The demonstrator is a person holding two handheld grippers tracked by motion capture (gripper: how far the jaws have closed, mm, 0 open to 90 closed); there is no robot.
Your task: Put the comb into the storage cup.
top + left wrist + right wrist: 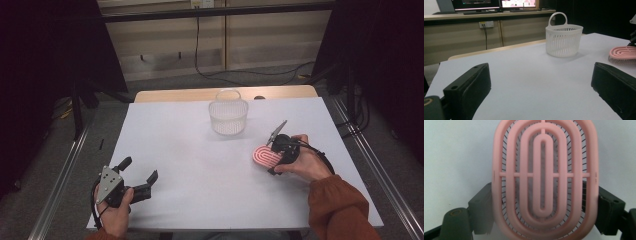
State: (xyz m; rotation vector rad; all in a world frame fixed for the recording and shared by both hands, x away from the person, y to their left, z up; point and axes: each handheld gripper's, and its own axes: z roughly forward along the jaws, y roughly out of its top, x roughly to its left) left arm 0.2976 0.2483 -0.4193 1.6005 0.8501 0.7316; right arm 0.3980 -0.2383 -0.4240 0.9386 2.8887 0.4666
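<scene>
Near the front left corner of the white, matte tabletop (200, 165), the left gripper (140, 176) rests in the person's left hand (116, 215), its two blocky black jaws spread wide with only bare table surface between them; a grey three-cornered plate sits on top of its body. Toward the middle of the far edge stands one white plastic basket (228, 117), oval, with walls of thin upright slats and a single arched loop handle at its rim. Right of it, close to the right edge and about midway along it, lies one pink brush (266, 156): an oval, rubbery-looking piece made of concentric raised rings joined by a cross bar, with fine dark bristles showing through the gaps. The right gripper (276, 159), held in the right hand (305, 162) with an orange-brown sleeve behind it, has its two black jaws set against the brush's long sides, grasping it just over the tabletop.
</scene>
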